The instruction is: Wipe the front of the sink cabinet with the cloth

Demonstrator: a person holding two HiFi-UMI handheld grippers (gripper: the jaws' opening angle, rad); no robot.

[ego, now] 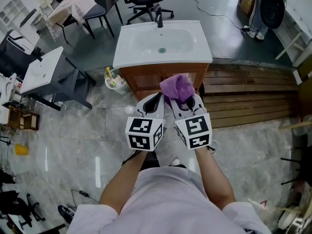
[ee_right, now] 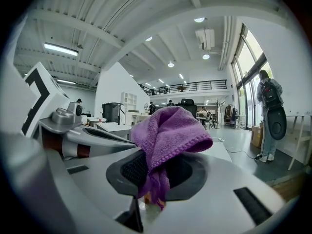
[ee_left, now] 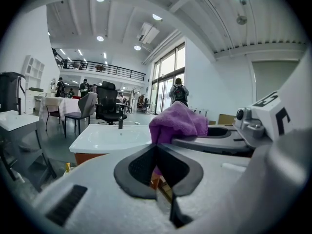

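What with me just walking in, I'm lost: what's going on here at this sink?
A person stands facing the sink cabinet with a hand-held gripper in each hand. The right hand-held gripper is shut on a bunched purple cloth, held up in front of the wooden cabinet front. The left hand-held gripper sits right beside it, jaws together and apparently empty. Whether the cloth touches the wood can't be told.

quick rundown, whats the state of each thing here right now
cloth: bunched up, pinched in the right gripper
right gripper: shut on the cloth
left gripper: shut, nothing in it
sink: bowl empty
tap: no water running
cabinet: front looks shut
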